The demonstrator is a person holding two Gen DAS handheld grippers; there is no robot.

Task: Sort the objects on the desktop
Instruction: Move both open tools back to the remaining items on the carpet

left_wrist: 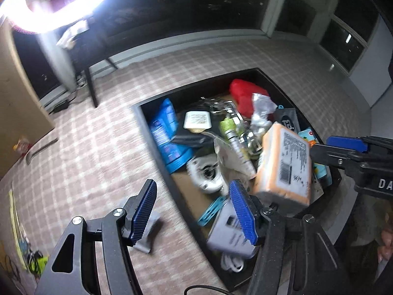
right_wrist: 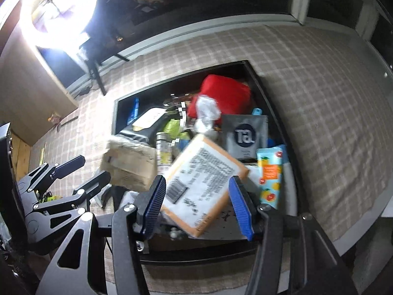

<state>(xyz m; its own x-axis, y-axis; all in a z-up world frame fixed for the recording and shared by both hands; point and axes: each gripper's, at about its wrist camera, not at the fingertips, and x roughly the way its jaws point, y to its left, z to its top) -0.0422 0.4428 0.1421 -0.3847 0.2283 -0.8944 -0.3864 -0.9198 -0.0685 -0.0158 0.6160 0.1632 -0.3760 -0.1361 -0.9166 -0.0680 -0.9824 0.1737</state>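
A black tray full of mixed objects lies on a checked cloth. An orange packet with a white printed label sits tilted above the pile; in the right wrist view the orange packet lies between my right gripper's blue pads, which stand wide and do not clearly touch it. My left gripper is open and empty over the tray's near left edge. The right gripper also shows in the left wrist view, next to the packet.
The tray holds a red pouch, a grey "GT" pouch, a blue packet, a fruit-print carton, a white tape roll and a grey charger. A small grey block lies on the cloth.
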